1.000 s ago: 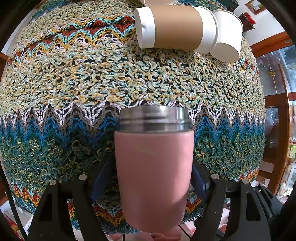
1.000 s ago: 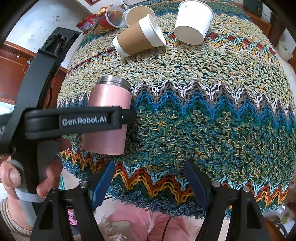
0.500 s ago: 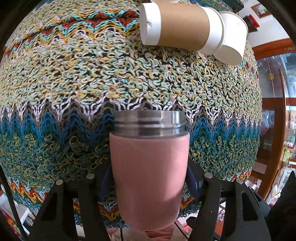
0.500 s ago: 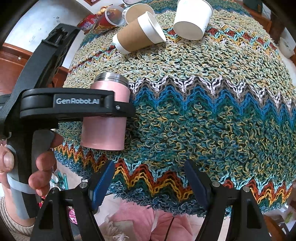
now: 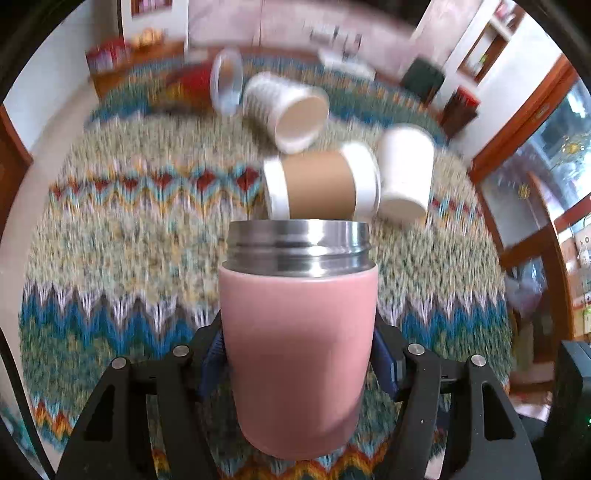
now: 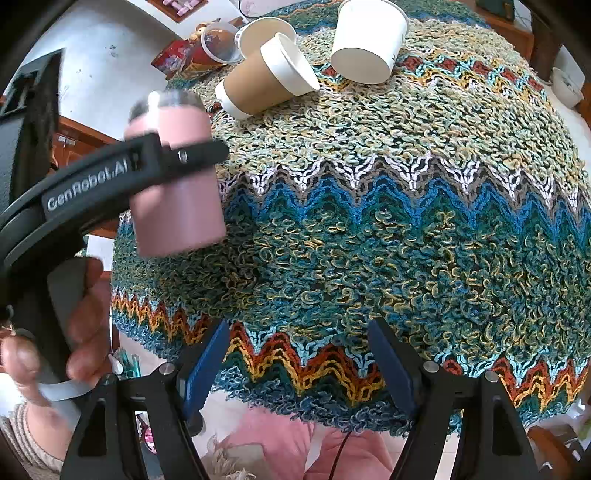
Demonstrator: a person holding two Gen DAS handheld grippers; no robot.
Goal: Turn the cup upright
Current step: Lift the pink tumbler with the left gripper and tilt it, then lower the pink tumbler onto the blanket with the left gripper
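A pink cup (image 5: 297, 354) with a steel threaded rim is clamped between my left gripper's fingers (image 5: 299, 362). In the right wrist view the same cup (image 6: 177, 192) is lifted off the cloth at the table's left edge, tilted with its steel rim up and away. My left gripper (image 6: 192, 155) crosses its body there. My right gripper (image 6: 297, 363) is open and empty over the near edge of the knitted tablecloth (image 6: 406, 221).
A brown-sleeved paper cup (image 6: 266, 77) lies on its side at the far end. A white paper cup (image 6: 365, 40) lies beside it, another paper cup (image 6: 266, 31) and a clear plastic cup (image 6: 218, 40) behind. The person's hand (image 6: 74, 332) holds the left gripper.
My left gripper has lifted the pink cup off the cloth and swung it upward, so the far cups and room came into its view. The right gripper has stayed put and open.
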